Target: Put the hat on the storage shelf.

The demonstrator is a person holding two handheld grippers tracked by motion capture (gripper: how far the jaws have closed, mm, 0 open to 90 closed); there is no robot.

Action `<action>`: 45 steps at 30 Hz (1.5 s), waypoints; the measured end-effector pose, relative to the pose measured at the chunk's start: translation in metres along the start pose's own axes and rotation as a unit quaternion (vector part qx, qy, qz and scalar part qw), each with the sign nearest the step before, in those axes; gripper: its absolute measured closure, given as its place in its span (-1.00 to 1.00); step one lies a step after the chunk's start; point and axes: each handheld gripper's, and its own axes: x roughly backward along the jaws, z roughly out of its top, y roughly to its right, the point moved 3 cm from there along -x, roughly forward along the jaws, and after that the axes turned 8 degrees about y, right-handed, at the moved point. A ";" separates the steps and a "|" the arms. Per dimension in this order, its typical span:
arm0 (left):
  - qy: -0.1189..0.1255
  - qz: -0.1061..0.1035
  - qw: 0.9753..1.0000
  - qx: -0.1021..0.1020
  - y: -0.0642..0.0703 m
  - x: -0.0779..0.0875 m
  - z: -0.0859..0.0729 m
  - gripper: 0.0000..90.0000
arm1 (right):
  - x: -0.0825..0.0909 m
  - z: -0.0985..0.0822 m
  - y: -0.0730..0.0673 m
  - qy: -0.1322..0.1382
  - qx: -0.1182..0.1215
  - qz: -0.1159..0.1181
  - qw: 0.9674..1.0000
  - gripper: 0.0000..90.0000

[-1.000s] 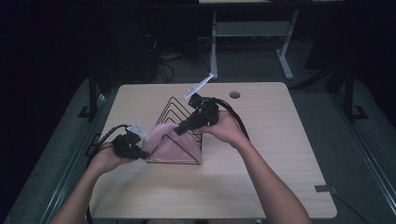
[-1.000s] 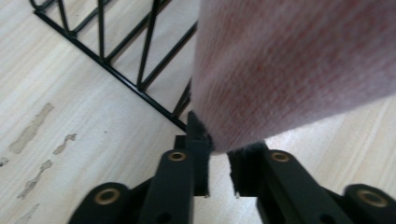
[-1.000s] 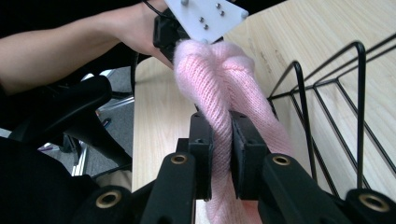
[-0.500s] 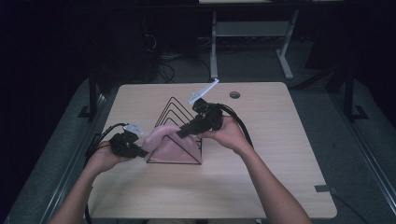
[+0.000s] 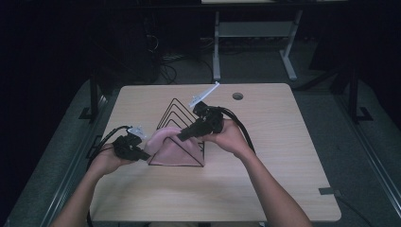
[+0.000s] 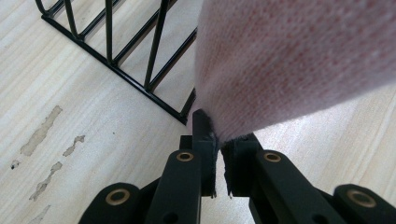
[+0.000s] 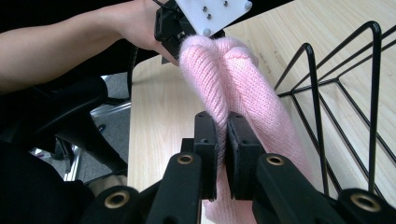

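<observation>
A pink knitted cloth (image 5: 171,147) hangs stretched between the two grippers at the near end of a black wire rack (image 5: 178,124), low over the worktop (image 5: 283,156). In the high view it covers the rack's front triangular loop, and whether it rests on the wire or only lies just in front of it cannot be told. In the right gripper view the cloth (image 7: 243,102) runs as a folded, ribbed band from that gripper's jaws away to the other gripper, with the rack's wire loops (image 7: 336,107) just beside it on the right. In the left gripper view the cloth (image 6: 294,65) rises from the jaws and spreads wide, and the rack's base bars (image 6: 126,56) stand on the wood just beyond.

The left gripper (image 6: 217,149) has its jaws pressed together on a bottom edge of the cloth. It sits at the rack's left near corner in the high view (image 5: 138,150), held by the left hand (image 5: 106,161). The right gripper (image 7: 222,140) likewise pinches the cloth between closed jaws; in the high view (image 5: 184,135) it reaches down and leftward over the rack, gripped by the right hand (image 5: 229,137), with its cable (image 5: 243,130) arching over the wrist.

The worktop is light wood, with a round hole (image 5: 238,96) near its far edge and worn, scuffed patches (image 6: 42,135) near the left gripper.
</observation>
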 end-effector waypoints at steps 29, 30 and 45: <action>0.022 0.013 1.000 0.005 0.001 0.023 -0.005 0.50 | 0.040 -0.029 0.009 0.037 -0.030 -0.030 0.998 0.21; 0.023 0.012 1.000 0.005 0.001 0.024 -0.005 0.49 | 0.042 -0.031 0.010 0.036 -0.029 -0.034 0.998 0.19; 0.029 0.010 1.000 0.005 0.003 0.027 -0.004 0.42 | 0.070 -0.049 0.017 0.049 -0.057 -0.066 0.995 0.02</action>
